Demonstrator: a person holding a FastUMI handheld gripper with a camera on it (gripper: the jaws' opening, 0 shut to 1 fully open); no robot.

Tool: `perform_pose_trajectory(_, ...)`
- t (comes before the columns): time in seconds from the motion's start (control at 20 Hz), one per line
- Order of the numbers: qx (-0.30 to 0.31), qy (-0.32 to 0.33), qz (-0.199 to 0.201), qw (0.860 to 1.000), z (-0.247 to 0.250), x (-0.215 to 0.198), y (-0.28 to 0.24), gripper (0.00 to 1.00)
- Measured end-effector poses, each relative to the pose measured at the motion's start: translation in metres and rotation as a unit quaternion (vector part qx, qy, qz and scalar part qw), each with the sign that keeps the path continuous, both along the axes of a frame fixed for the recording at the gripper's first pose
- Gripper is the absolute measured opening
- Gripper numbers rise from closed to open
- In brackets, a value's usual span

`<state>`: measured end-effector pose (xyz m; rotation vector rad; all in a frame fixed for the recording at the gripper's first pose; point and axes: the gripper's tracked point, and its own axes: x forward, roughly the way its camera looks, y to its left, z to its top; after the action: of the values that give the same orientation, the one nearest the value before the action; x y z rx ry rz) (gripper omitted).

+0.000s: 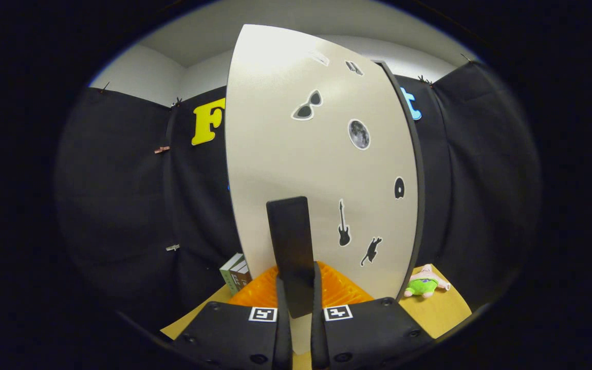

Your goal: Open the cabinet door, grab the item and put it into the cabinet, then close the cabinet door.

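Observation:
A white cabinet door (296, 154) with several small stickers stands upright right in front of me. Its flat dark handle (291, 241) runs vertically, and its lower end sits between my fingers. My gripper (300, 300) is shut on that lower end, one finger on each side. A dark strip (415, 169) runs down the door's right side; I cannot tell whether the door is ajar. A pink and green plush toy (424, 283) lies on the wooden table (447, 311), to the right of the cabinet and beyond my fingers.
A few upright books (237, 275) stand on the table to the left of the cabinet. Black cloth walls close in the booth behind and on both sides.

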<state>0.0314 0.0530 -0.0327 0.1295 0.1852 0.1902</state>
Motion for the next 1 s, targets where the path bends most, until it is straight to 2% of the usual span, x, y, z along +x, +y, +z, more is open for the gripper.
perform_pose_trajectory(0.25,-0.022,-0.013,-0.018,1.000,0.005,-0.013,-0.034,0.18)
perform_pose_trajectory(0.65,-0.025,-0.013,-0.086,0.996,0.008,-0.026,-0.076,0.17)
perform_pose_trajectory(1.0,-0.031,-0.009,-0.129,0.991,0.007,-0.035,-0.110,0.16)
